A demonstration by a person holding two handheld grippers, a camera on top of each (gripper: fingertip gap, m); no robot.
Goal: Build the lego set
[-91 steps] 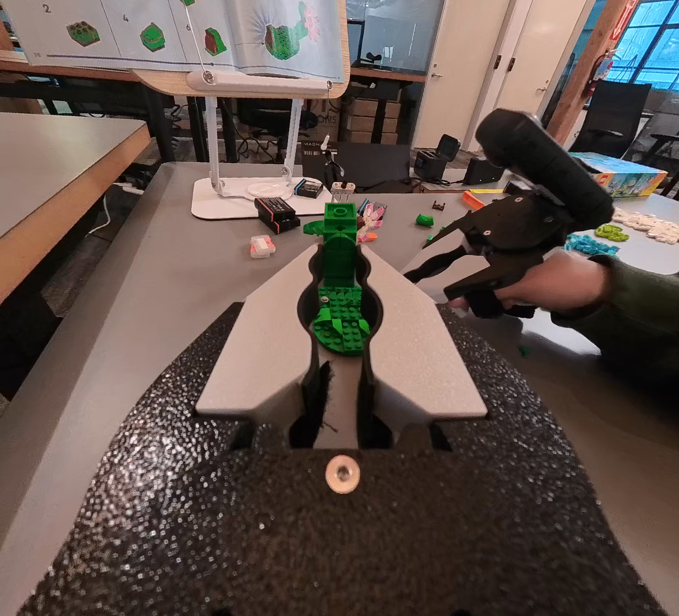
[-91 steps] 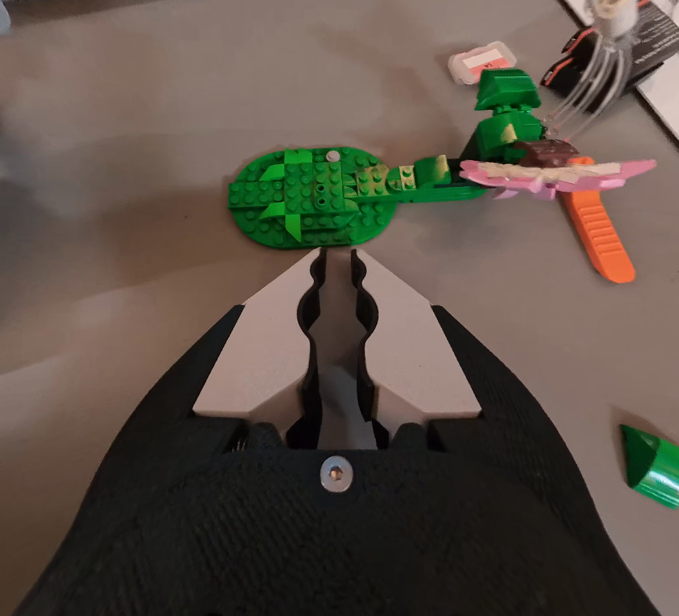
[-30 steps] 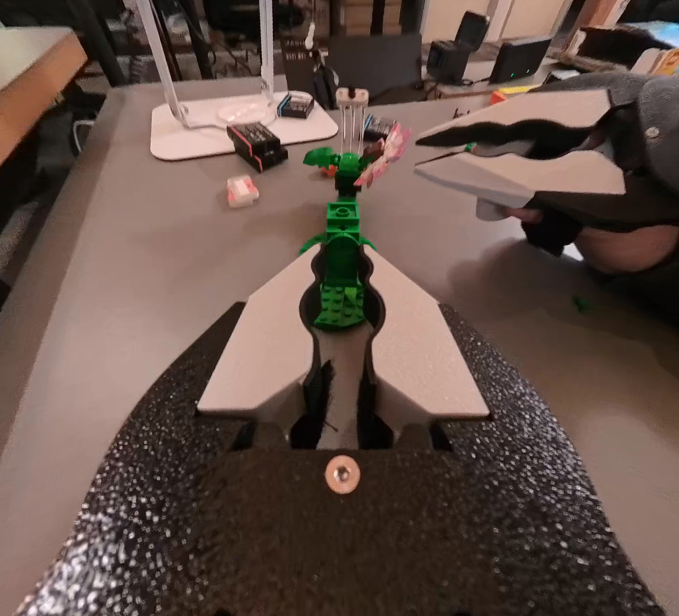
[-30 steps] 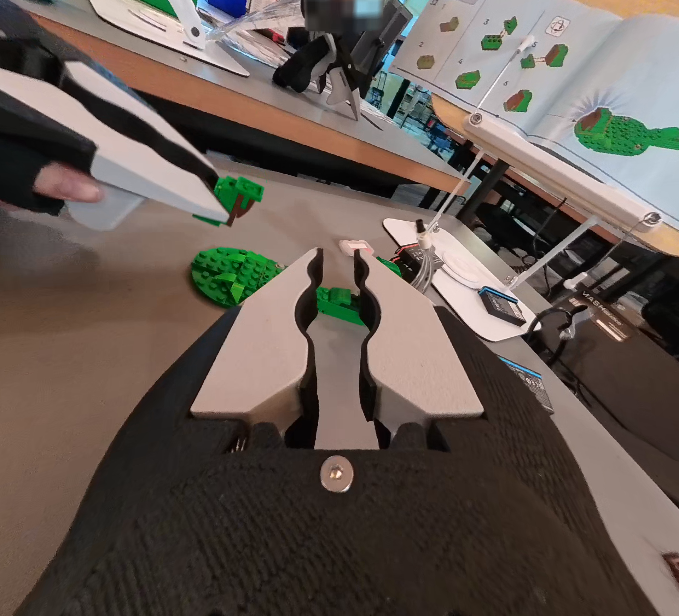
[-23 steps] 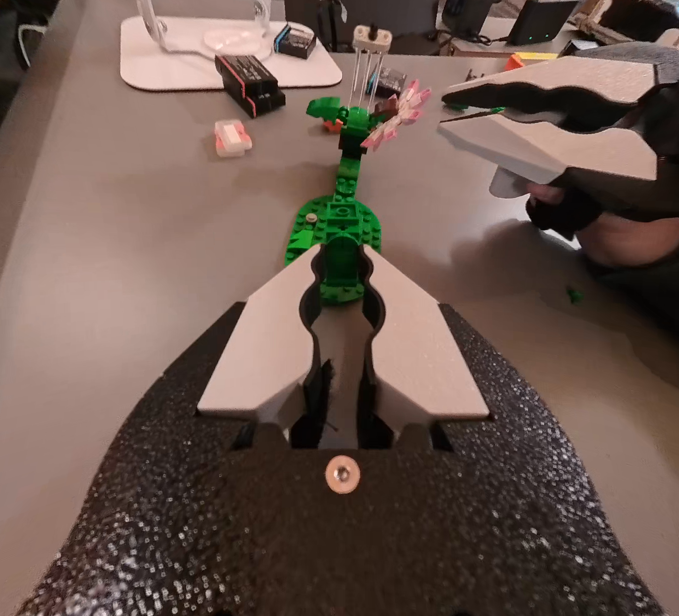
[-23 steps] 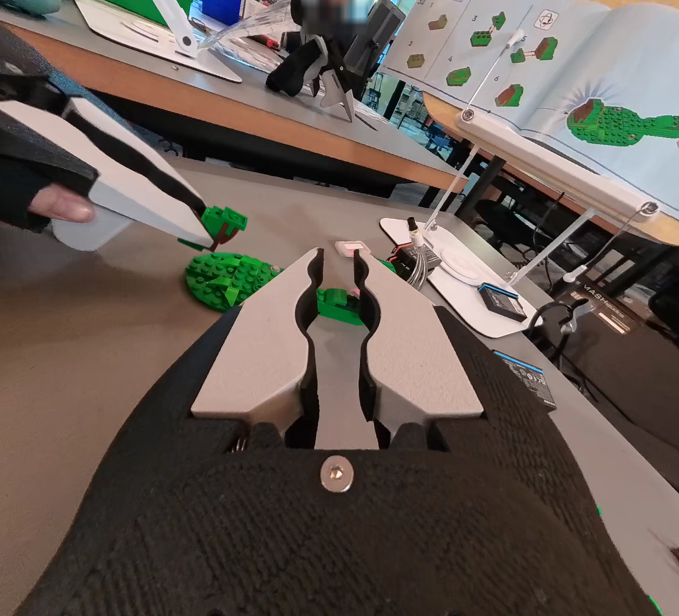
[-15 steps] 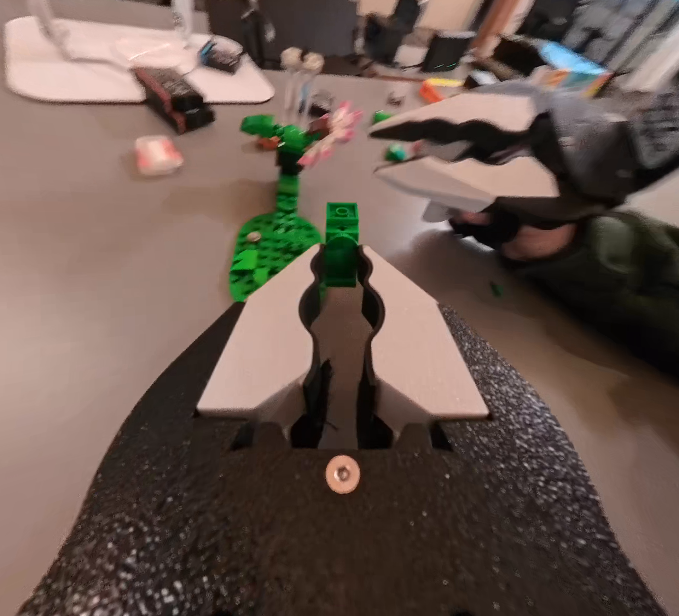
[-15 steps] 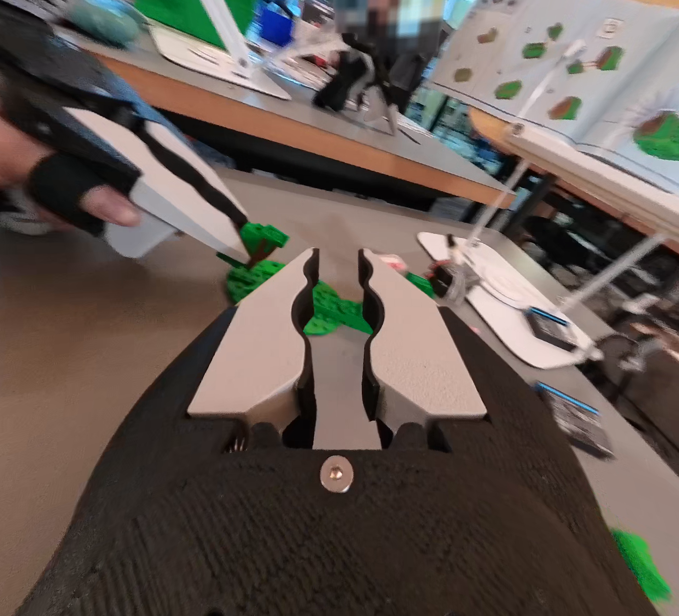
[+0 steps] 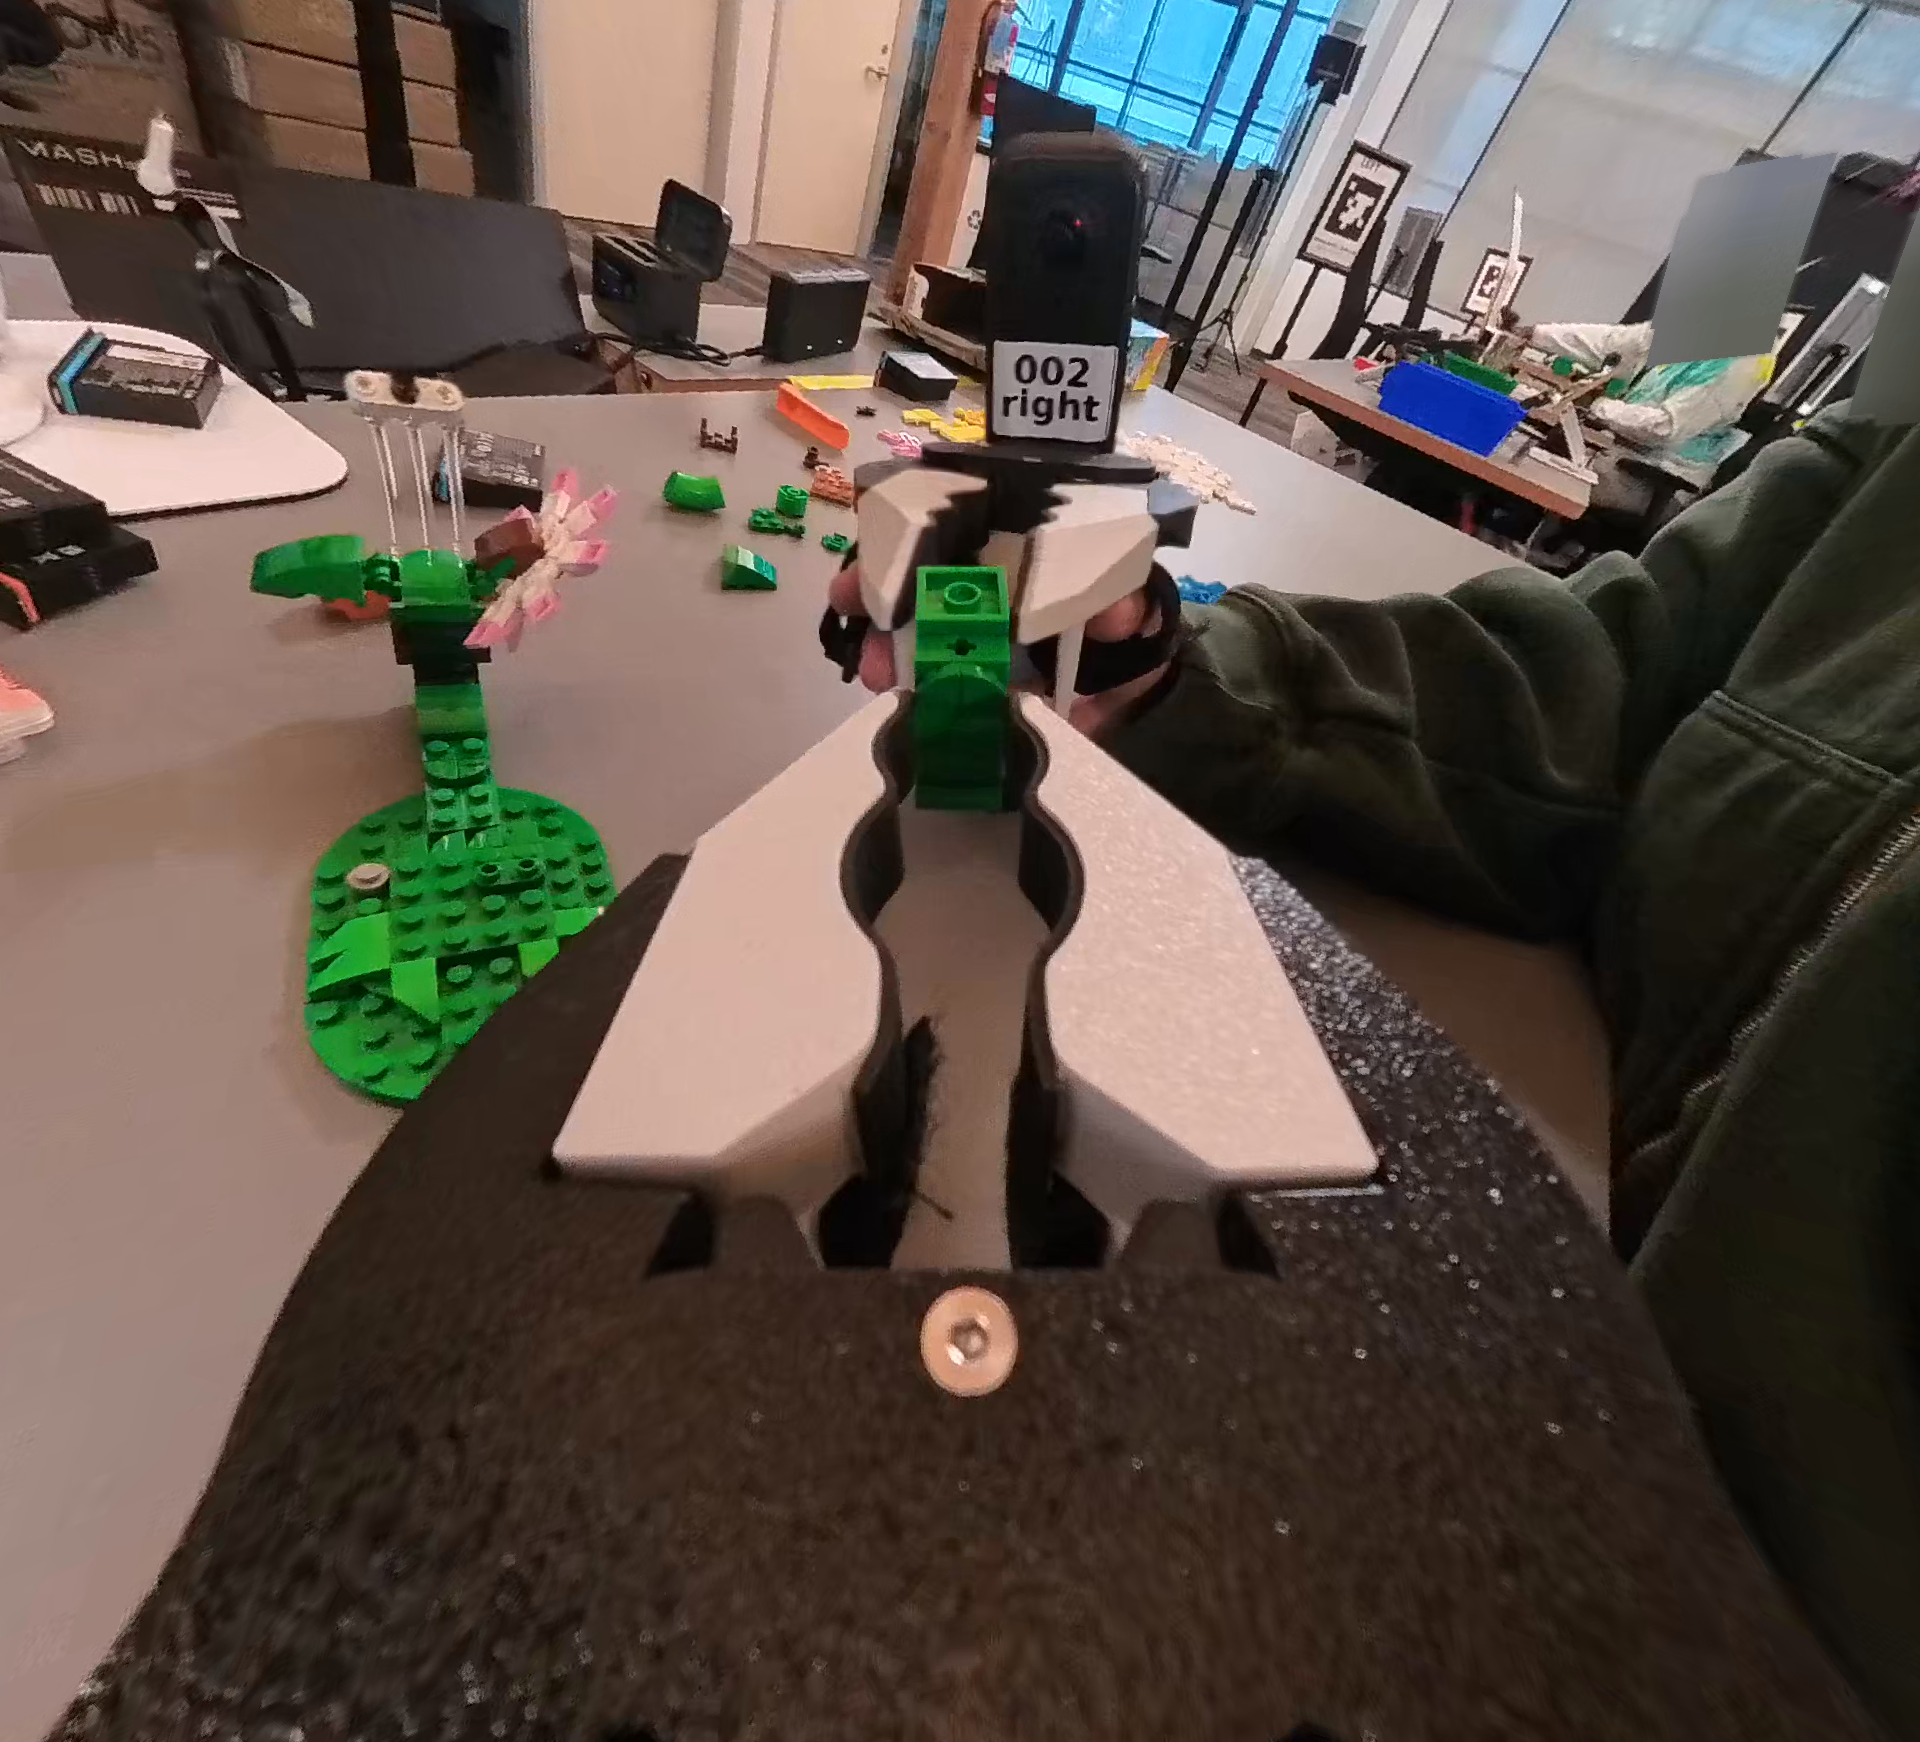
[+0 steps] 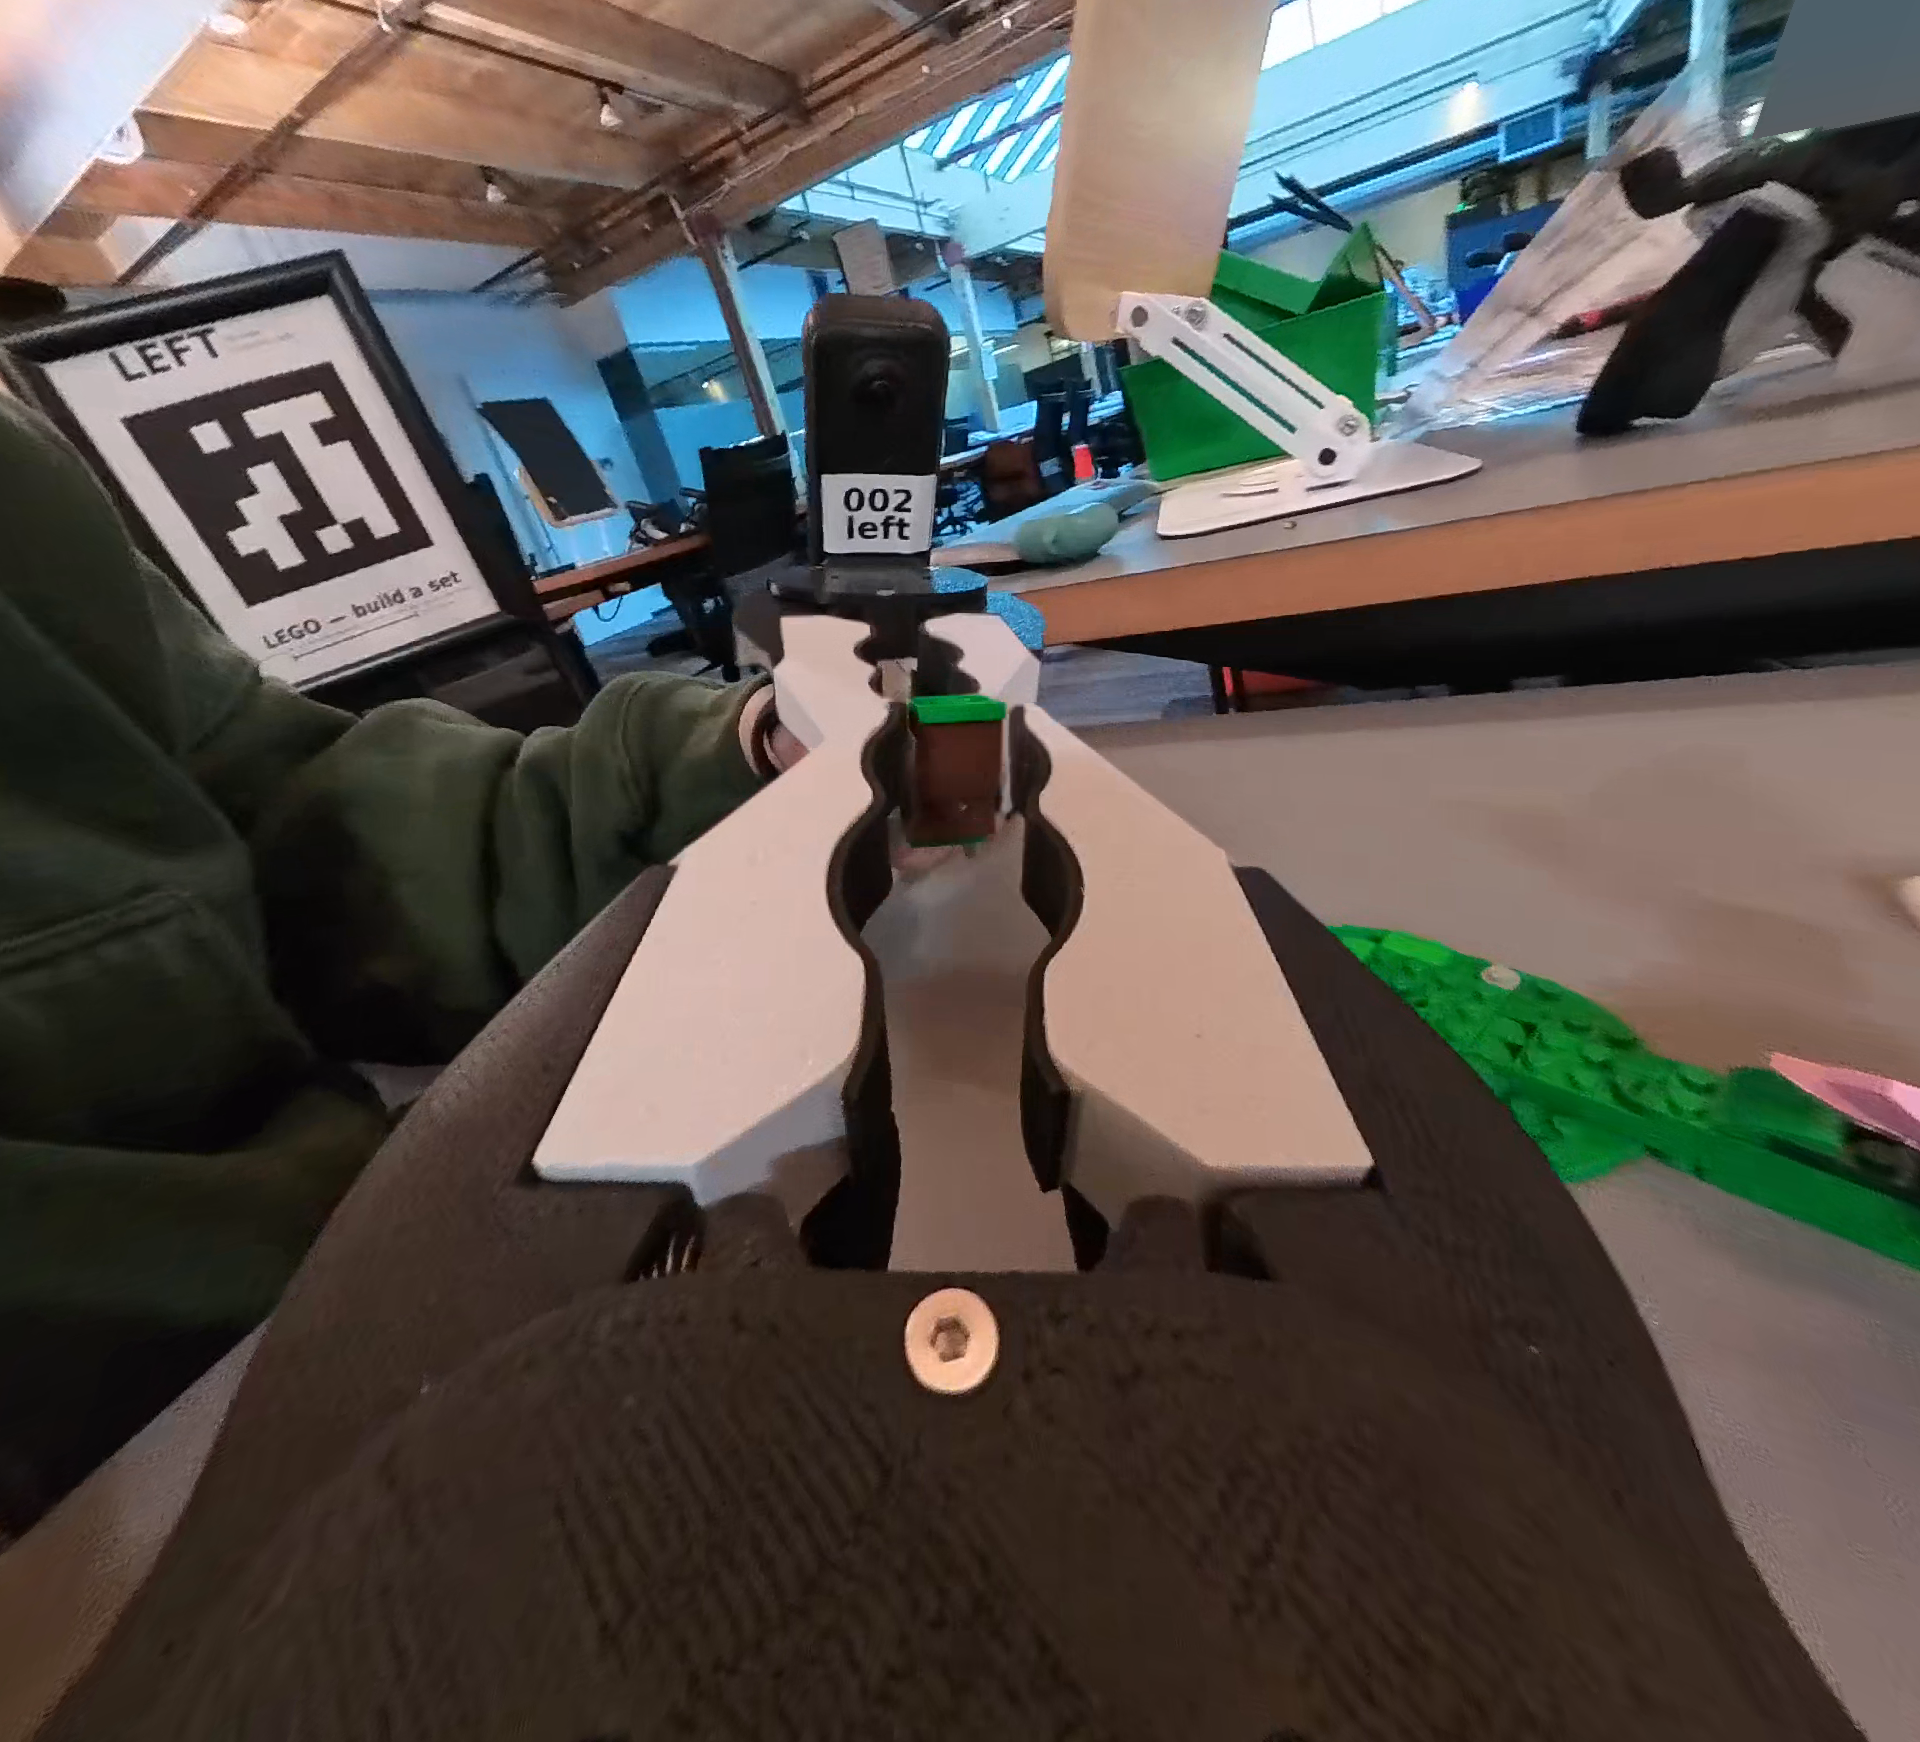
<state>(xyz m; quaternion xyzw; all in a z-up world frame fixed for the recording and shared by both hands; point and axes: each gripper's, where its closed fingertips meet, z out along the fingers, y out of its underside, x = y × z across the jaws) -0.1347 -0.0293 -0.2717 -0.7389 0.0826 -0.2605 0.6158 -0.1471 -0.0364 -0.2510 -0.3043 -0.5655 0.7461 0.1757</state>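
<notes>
Green lego piece [image 9: 961, 705] clamped between left gripper [image 9: 961, 736] tips.

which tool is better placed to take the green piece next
Right. The left tool is shut on the green piece. The right tool faces it tip to tip, its tips around that same piece's end.

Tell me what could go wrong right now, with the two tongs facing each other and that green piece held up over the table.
1. The left tongs grip the green piece only at their tips, so a push from the right tongs could twist it loose.
2. It hangs over the bare table; if dropped, it may bounce away.
3. The flower model stands close beside the left tongs, so a sideways swing could topple its tall stem.
</notes>
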